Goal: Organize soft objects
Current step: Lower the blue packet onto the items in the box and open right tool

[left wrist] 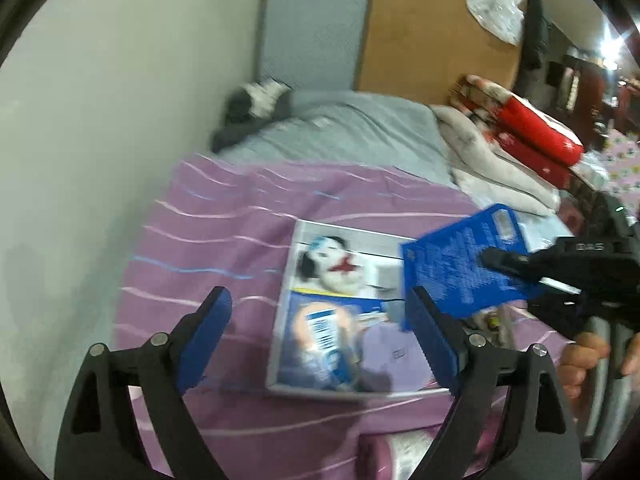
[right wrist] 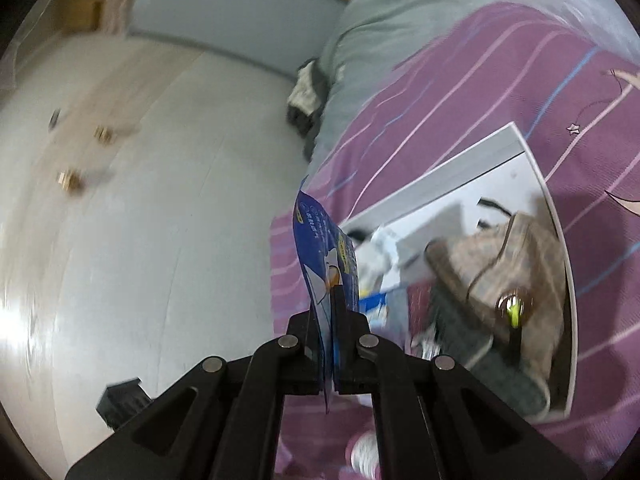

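A shallow grey box [left wrist: 282,320] lies on the purple striped bedspread [left wrist: 224,216], holding several items: something white and black with a red bow [left wrist: 332,264], a blue pack with a barcode [left wrist: 324,336] and a lavender piece [left wrist: 388,354]. My left gripper [left wrist: 320,320] hovers over the box, open wide with nothing between its blue pads [left wrist: 212,324]. At the right, my right gripper [left wrist: 490,258] is shut on a flat blue packet [left wrist: 452,272]. In the right wrist view that blue packet [right wrist: 320,248] stands edge-on in the right gripper [right wrist: 334,294], beside the box [right wrist: 440,184] and a beige pouch [right wrist: 516,260].
Behind the bedspread are a grey sheet [left wrist: 360,136], a grey-and-white soft thing [left wrist: 256,102] by the wall [left wrist: 100,120], a beige blanket [left wrist: 492,160] and red folded bedding [left wrist: 532,132]. A plastic bag [left wrist: 496,4] hangs on the wooden panel. A person's hand [left wrist: 580,360] grips the right handle.
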Demonstrator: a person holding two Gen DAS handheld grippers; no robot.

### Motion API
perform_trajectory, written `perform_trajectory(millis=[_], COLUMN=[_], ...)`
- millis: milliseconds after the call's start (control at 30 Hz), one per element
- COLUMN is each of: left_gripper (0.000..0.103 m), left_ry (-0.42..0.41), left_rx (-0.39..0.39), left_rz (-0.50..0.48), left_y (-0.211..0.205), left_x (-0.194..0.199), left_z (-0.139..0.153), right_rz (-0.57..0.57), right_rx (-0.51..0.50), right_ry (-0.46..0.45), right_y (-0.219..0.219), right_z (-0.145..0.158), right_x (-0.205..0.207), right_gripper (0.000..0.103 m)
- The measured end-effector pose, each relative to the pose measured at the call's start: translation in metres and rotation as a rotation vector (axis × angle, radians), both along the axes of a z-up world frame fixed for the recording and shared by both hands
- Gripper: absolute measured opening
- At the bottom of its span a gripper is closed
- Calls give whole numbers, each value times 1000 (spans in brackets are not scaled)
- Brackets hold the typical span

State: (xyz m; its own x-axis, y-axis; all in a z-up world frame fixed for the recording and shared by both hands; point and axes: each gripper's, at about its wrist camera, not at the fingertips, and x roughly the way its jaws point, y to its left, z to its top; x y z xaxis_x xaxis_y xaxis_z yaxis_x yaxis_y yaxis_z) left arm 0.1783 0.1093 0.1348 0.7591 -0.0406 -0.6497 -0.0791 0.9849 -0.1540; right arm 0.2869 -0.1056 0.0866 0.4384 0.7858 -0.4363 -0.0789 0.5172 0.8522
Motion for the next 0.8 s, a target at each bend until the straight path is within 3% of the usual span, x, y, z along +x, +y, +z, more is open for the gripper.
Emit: perform_trajectory(millis=[100, 333, 500, 600, 667, 733, 800], left_gripper=[89, 89, 89, 89, 89, 89, 89], left_ry=[60, 144, 170, 159, 163, 183, 192], left_rx=[-106, -199, -174, -112, -41, 6, 11], left_rz=[-56, -81, -102, -99, -105, -130, -150], left_y=[3, 6, -1, -7, -15, -25, -30], left_x=[30, 62, 62, 57, 54, 52, 50], left_z=[-7, -17, -20, -20, -21, -22, -22], right_rz=[-44, -58, -43, -25, -8, 6, 6], right_rx=[27, -41, -158, -278, -324, -363, -388], right_ry=[53, 133, 172, 129, 106, 84, 55], right_y=[-1, 12, 26, 31, 30, 28, 25], right_z=[-13, -35, -45, -39, -34, -27, -17], right_x=[17, 47, 67, 68, 65, 60, 54], right_gripper=[1, 1, 2, 7, 21, 46, 51])
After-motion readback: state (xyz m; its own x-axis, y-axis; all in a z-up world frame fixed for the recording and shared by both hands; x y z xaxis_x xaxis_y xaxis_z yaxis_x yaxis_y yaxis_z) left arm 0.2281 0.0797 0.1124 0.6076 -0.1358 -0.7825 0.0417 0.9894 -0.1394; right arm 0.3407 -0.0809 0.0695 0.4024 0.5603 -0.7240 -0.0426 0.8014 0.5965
